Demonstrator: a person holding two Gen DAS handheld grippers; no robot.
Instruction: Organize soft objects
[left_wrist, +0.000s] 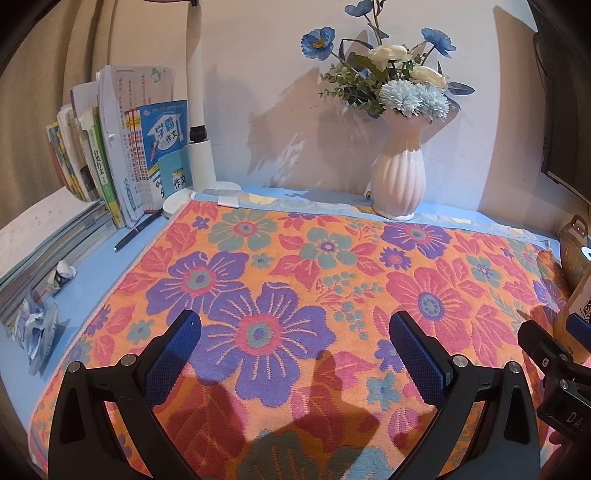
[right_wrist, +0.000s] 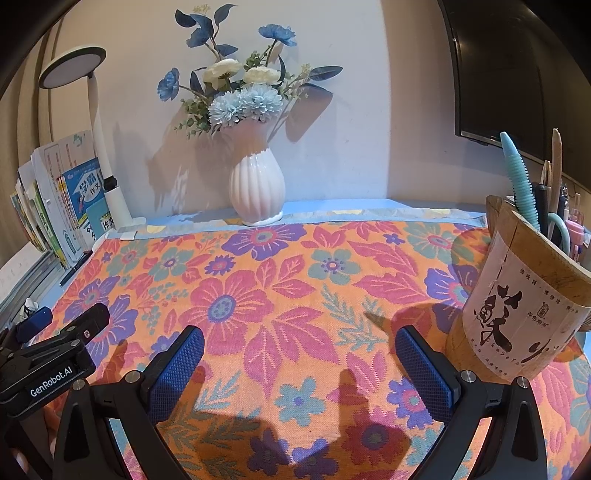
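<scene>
An orange towel with purple, pink and teal flowers (left_wrist: 314, 280) (right_wrist: 280, 295) lies spread flat over most of the blue desk. My left gripper (left_wrist: 295, 332) hovers just above its near left part, open, with nothing between its blue pads. My right gripper (right_wrist: 299, 349) hovers above the towel's near right part, also open and empty. Each gripper shows at the edge of the other's view: the right one (left_wrist: 554, 365) and the left one (right_wrist: 55, 350).
A white ribbed vase of blue and white flowers (left_wrist: 397, 184) (right_wrist: 256, 192) stands at the towel's far edge. Books (left_wrist: 122, 158), a white lamp (left_wrist: 197, 129), a pen (left_wrist: 138, 229) and crumpled paper (left_wrist: 37, 328) sit left. A wooden pen holder (right_wrist: 517, 295) stands right.
</scene>
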